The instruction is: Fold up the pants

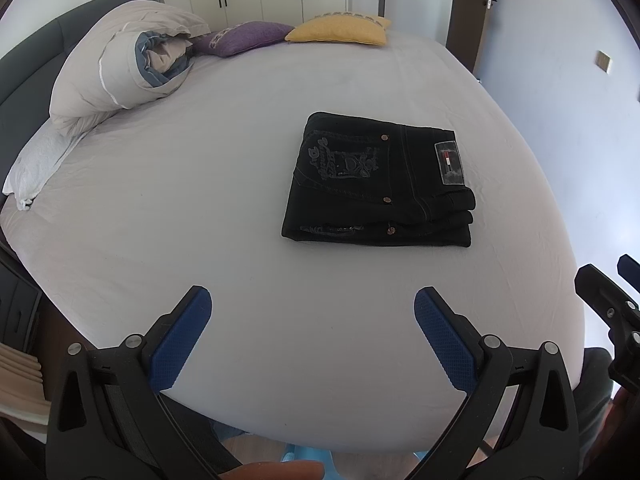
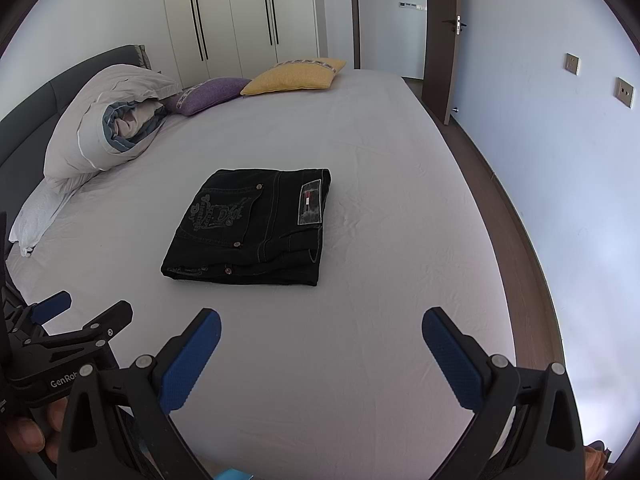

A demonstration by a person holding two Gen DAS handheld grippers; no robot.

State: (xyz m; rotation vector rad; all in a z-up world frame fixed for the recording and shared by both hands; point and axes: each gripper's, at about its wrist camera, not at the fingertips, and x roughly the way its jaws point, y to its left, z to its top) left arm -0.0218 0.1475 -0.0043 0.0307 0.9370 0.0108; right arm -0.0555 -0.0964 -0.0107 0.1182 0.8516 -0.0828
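Observation:
Black jeans (image 1: 378, 182) lie folded into a compact rectangle on the pale bed sheet (image 1: 224, 208), back pocket embroidery and waist patch facing up. They also show in the right wrist view (image 2: 248, 228). My left gripper (image 1: 312, 300) is open and empty, held above the near part of the bed, short of the jeans. My right gripper (image 2: 320, 320) is open and empty, also back from the jeans. The right gripper shows at the right edge of the left wrist view (image 1: 612, 292). The left gripper shows at the left edge of the right wrist view (image 2: 80, 312).
A rolled duvet (image 1: 120, 68) and white pillow (image 1: 36, 164) lie at the bed's far left by the dark headboard. Purple (image 1: 244, 38) and yellow (image 1: 340, 30) cushions sit at the far edge. Wardrobe doors, a wall and an open door (image 2: 442, 40) stand beyond.

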